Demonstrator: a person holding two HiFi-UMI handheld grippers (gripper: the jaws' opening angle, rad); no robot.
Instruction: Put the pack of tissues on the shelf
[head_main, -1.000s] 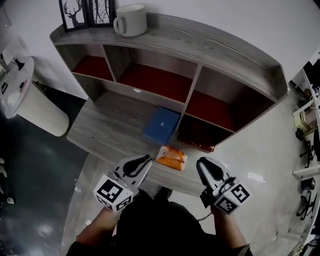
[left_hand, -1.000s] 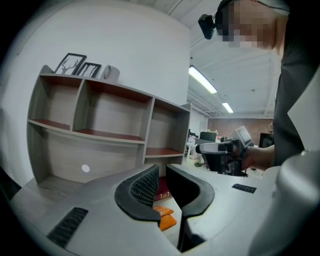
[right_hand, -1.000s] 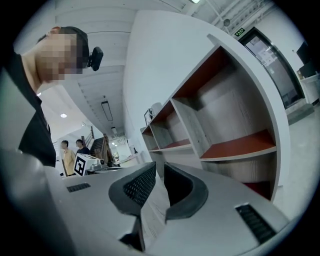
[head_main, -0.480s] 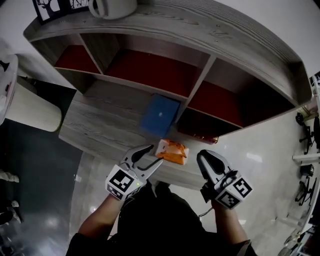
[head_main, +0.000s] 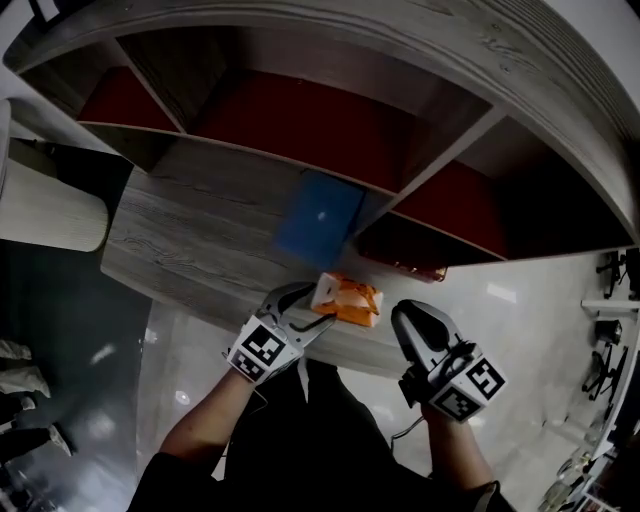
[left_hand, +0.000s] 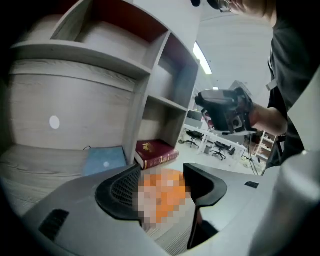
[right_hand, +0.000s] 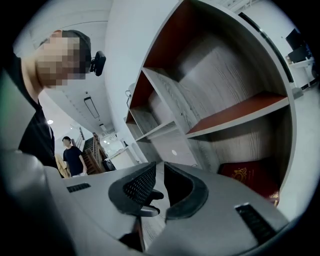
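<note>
Grey wood-grain desk (head_main: 190, 240) with a shelf unit (head_main: 455, 150) standing on its back half, compartments lined dark red, seen steeply from above. Glossy floor beyond the desk edge.

Left hand-held gripper (head_main: 318, 303) is at the desk's front edge. Its jaws are opening and straddle the left end of the pack of tissues (head_main: 352, 300). In the left gripper view the orange pack (left_hand: 162, 195) sits between the two dark jaws, lying flat on the desk. The pads do not look pressed on it.

Right hand-held gripper (head_main: 408, 318) hangs just right of the pack, over the desk edge and apart from it. Its jaws are drawn together with nothing between them (right_hand: 160, 170).

Blue book (head_main: 320, 215) lies flat just beyond the left hand-held gripper, near the upright divider of the shelf. Red book (left_hand: 156, 152) lies ahead and right of the left hand-held gripper, in the bottom compartment of the shelf. It also shows ahead-right of the right hand-held gripper (right_hand: 250, 177).

The pack is on the desk, not on the shelf.

Person in dark top (right_hand: 74, 157) stands far off to the left of the right hand-held gripper.
</note>
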